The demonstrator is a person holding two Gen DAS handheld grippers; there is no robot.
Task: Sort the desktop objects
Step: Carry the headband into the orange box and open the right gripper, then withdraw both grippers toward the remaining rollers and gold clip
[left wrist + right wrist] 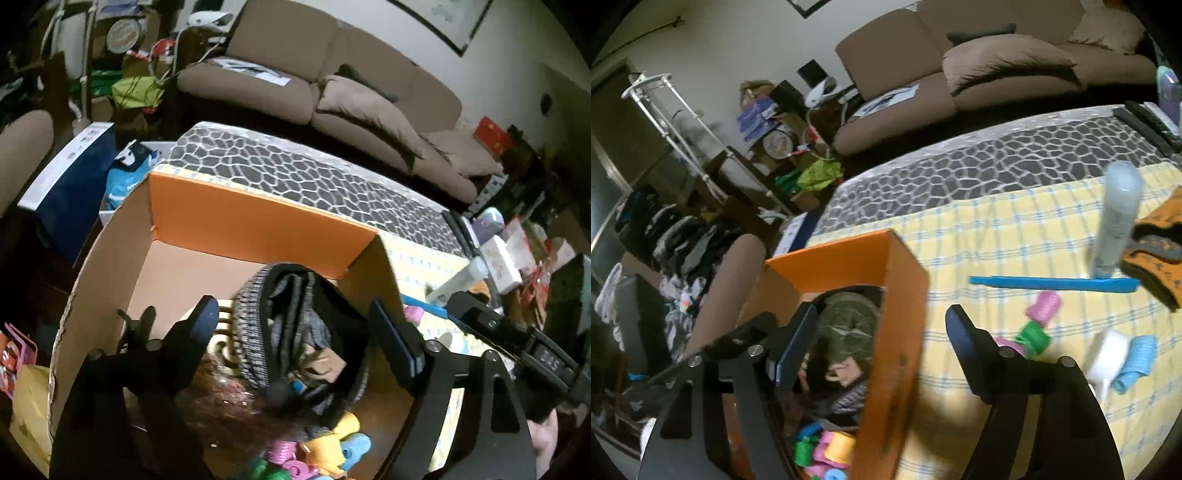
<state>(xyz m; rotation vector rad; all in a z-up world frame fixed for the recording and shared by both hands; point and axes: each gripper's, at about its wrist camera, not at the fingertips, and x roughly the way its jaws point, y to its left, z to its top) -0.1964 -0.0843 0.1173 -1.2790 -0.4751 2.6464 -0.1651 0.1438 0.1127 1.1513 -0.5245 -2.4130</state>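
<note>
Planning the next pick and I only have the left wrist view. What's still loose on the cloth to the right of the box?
Observer: Three rollers lie on the yellow checked cloth: a pink roller, a green roller and a blue roller.
Operator: Anything next to the blue one?
Observer: A white item lies against its left side. It's too blurred to name.
Operator: Are the right tongs free?
Observer: Yes. The right tongs are open with nothing gripped, and the near wall of the orange box shows between them.
</note>
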